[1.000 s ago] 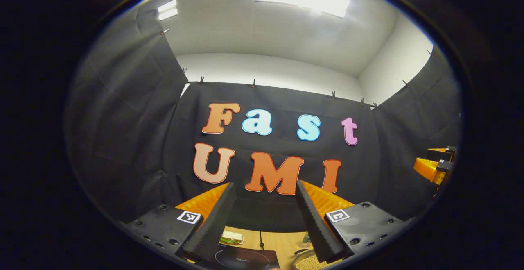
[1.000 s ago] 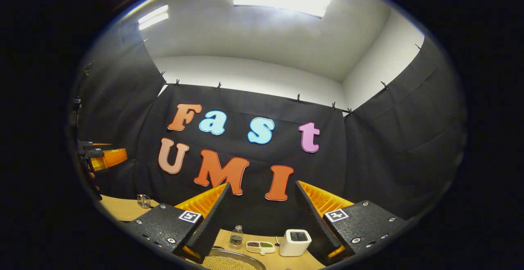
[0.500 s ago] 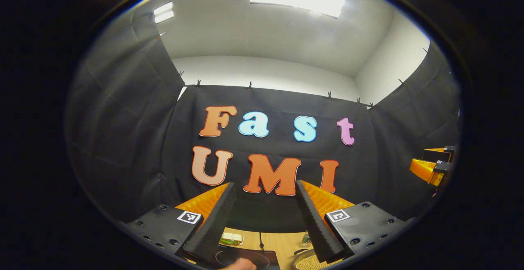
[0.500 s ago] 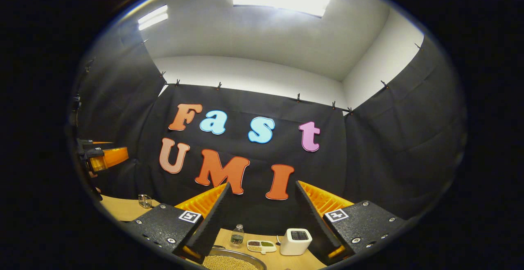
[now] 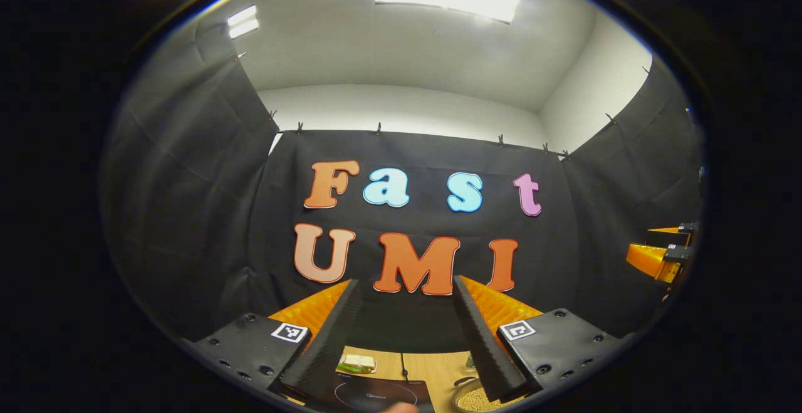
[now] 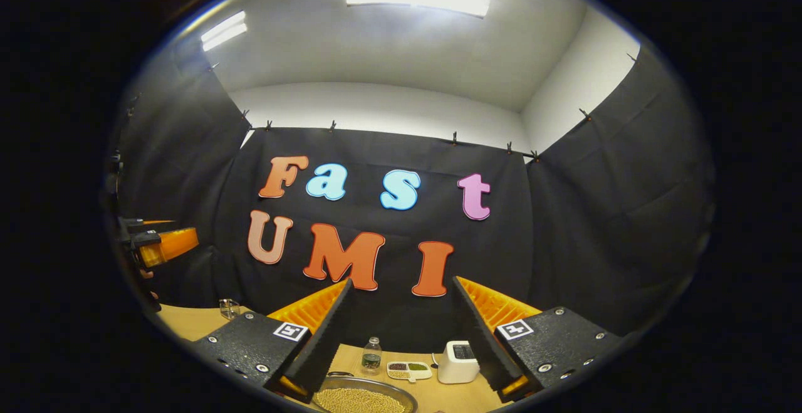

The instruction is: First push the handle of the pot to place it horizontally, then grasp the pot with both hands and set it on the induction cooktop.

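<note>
A metal pot (image 6: 360, 398) holding small pale beans sits at the bottom edge of the right gripper view, just below my right gripper (image 6: 402, 284), which is open with nothing between its fingers. In the left gripper view the pot (image 5: 471, 398) lies low on the right, beside the black induction cooktop (image 5: 376, 394). My left gripper (image 5: 406, 284) is open and empty, raised above both. Each gripper points at the booth's back wall. The right gripper (image 5: 658, 256) shows far right, the left gripper (image 6: 160, 244) far left.
On the wooden table (image 6: 188, 319) stand a small bottle (image 6: 372, 353), a flat compartment tray (image 6: 408, 370), a white boxy device (image 6: 457, 361) and a clear glass (image 6: 229, 308). A sandwich-like item (image 5: 357, 363) lies behind the cooktop. A fingertip (image 5: 401, 408) shows at the bottom edge.
Both views have tipped slightly downward, so a little more of the table, pot and cooktop shows. Both grippers have stayed open.
</note>
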Available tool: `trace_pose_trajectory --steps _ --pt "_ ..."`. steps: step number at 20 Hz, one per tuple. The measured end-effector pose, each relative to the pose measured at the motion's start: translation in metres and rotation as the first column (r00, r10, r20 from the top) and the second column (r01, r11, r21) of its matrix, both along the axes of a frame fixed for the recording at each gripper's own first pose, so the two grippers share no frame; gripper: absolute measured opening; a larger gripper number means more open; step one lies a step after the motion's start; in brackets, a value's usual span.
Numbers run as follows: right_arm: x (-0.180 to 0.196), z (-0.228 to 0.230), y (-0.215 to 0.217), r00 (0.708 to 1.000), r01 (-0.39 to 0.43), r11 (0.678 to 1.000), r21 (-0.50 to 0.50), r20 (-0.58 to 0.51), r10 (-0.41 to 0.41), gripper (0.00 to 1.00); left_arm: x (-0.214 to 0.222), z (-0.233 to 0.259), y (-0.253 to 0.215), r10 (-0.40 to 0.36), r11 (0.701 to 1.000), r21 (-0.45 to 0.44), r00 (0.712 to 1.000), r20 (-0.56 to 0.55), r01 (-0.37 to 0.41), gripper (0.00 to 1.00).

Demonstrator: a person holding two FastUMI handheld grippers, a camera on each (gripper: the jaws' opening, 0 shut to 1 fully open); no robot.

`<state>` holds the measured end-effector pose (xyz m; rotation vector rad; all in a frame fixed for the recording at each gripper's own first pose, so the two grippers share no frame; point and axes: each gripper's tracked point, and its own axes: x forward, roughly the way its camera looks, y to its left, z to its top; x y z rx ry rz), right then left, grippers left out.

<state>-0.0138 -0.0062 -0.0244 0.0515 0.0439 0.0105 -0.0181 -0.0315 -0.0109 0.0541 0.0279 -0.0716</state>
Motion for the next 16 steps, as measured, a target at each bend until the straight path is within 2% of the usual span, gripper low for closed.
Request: trace_pose_trajectory --steps 1,9,13,16 --pt "-0.001 -0.004 0.0 1.0 -0.001 1.0 0.002 -0.009 0.001 0.94 0.001 -0.003 -0.001 -0.003 1.0 0.002 1.0 -0.008 0.003 0.98" --pt "-0.01 -0.059 0.007 0.99 -0.018 0.999 0.04 -0.136 0.023 0.94 0.003 -0.014 -0.002 -0.012 1.0 0.012 1.0 -0.028 0.013 0.98" --pt "-0.013 -0.094 0.009 0.975 -0.015 0.998 0.055 -0.219 0.026 0.94 0.004 -0.021 -0.008 -0.028 0.999 0.022 0.999 -0.041 0.029 0.98" --pt "-0.021 -0.125 0.014 0.953 -0.015 0.997 0.074 -0.301 0.037 0.94 0.006 -0.026 -0.01 -0.032 0.999 0.031 0.998 -0.046 0.033 0.98"
